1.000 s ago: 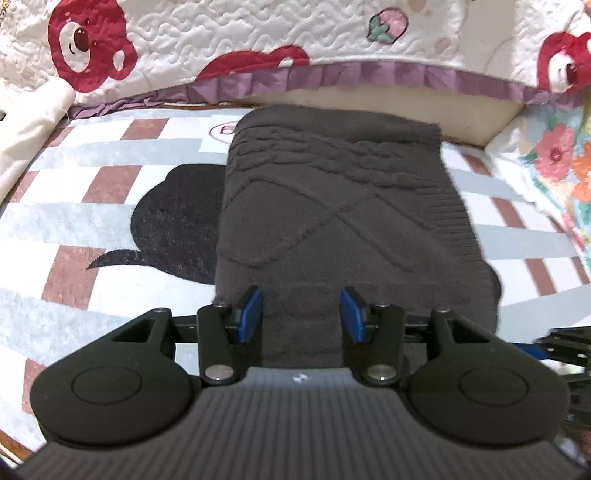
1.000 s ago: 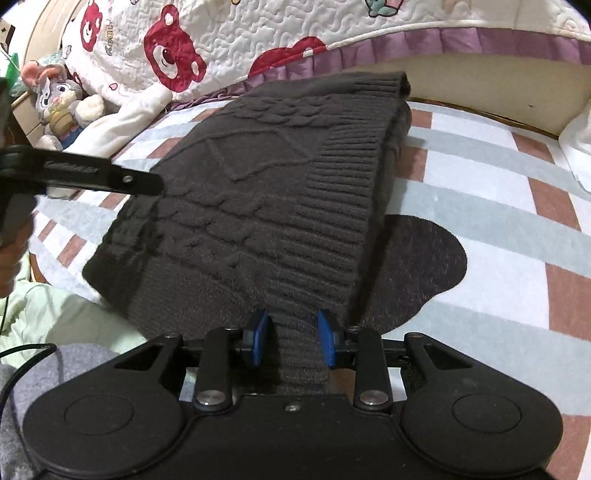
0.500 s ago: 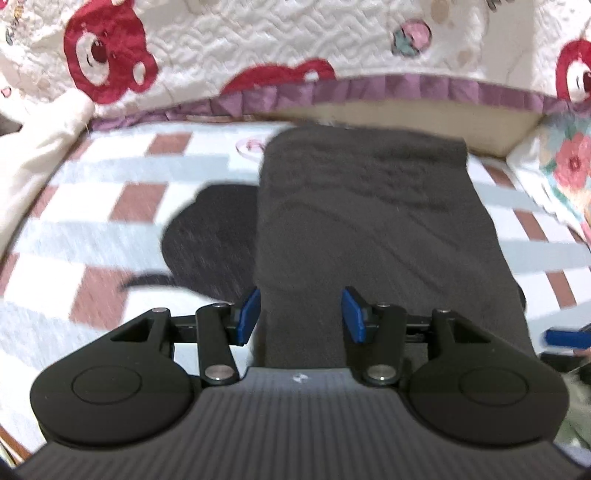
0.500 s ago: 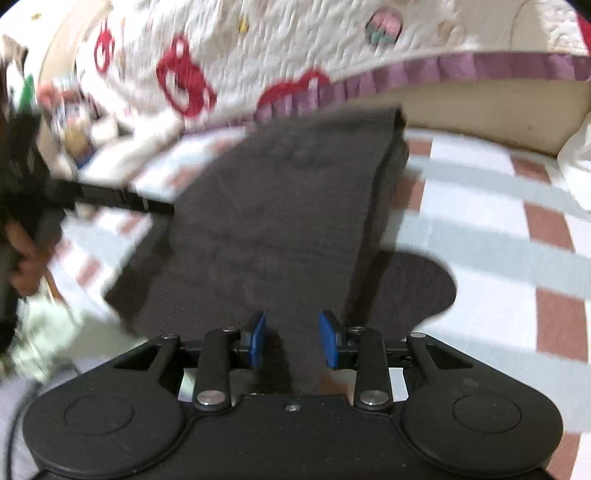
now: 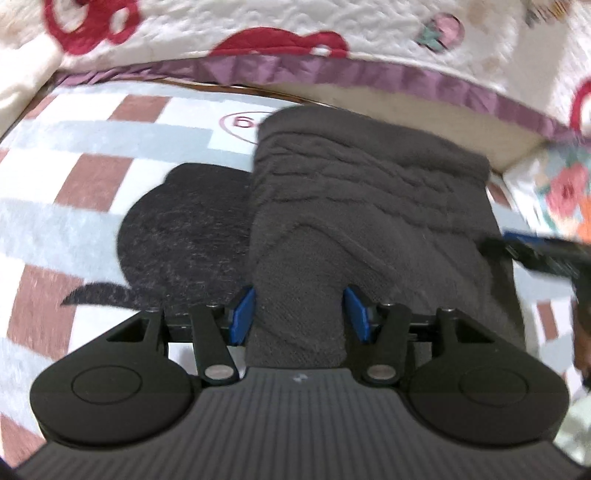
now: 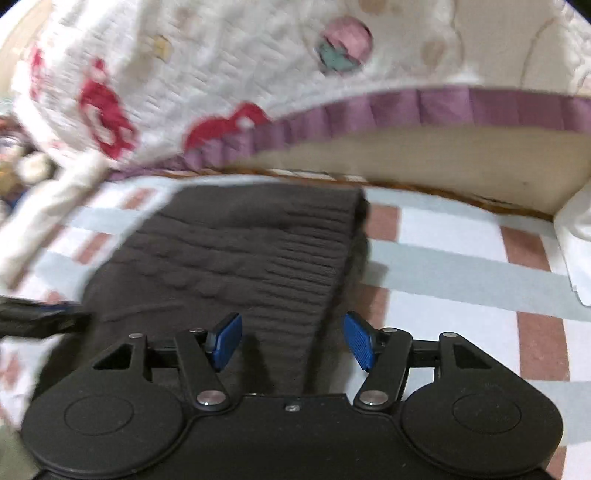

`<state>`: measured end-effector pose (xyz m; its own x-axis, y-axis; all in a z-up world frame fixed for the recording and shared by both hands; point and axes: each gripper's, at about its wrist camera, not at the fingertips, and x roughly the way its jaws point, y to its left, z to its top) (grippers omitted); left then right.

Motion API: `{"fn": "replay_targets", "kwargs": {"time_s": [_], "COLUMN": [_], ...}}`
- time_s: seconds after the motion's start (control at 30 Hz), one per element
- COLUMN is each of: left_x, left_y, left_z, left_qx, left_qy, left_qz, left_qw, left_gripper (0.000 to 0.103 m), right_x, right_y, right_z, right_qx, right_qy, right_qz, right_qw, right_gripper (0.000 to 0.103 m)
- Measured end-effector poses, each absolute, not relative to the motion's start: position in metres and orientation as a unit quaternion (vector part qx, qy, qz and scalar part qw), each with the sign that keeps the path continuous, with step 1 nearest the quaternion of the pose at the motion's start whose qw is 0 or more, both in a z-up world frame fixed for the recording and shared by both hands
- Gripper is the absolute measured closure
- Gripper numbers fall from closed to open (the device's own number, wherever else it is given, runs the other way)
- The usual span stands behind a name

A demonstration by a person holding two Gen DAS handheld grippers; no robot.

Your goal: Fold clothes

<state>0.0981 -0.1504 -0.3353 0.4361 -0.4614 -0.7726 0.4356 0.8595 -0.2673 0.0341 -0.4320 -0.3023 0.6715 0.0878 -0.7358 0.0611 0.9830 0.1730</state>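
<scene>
The black left gripper with blue pads [image 5: 299,315] holds its jaws parted. The matching black right gripper [image 6: 291,339] spreads its blue pads wider, both pointing forward and slightly down.

Both wrist views, close over sweater [image 5: 369,221]

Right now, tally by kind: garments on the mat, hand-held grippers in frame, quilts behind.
Dark knit sweater, folded on the checked mat: 1
Hand-held grippers: 2, left hand-held gripper and right hand-held gripper, both open, sweater edge between each one's fingers
Bear-print quilt: 1
Total: 4
</scene>
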Motion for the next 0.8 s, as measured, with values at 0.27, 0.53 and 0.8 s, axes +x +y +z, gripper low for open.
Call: {"fn": "replay_targets", "kwargs": {"time_s": [0.27,0.53,0.8], "left_x": [0.090,0.127,0.130], "left_y": [-0.173,-0.093,-0.071], "left_z": [-0.320,-0.337,-0.372], "left_qx": [0.110,-0.123,-0.246], "left_qy": [0.448,0.518,0.537], "left_qz": [-0.291,-0.331,-0.342], "left_qw": [0.838,0.779,0.731], "left_gripper": [0.051,0.047,0.047], "right_x": [0.032,0.004,-0.014], "right_y": [-0.454,-0.486,-0.482], "right_z": [-0.329,-0.345,-0.365], "right_qx": [0.188,0.359,0.385], "right_qy": [0.393,0.421,0.435], "right_qz": [-0.033,0.056,0.090], "right_qw": [0.899,0.831,0.809], "right_gripper": [0.045,0.041,0.040]}}
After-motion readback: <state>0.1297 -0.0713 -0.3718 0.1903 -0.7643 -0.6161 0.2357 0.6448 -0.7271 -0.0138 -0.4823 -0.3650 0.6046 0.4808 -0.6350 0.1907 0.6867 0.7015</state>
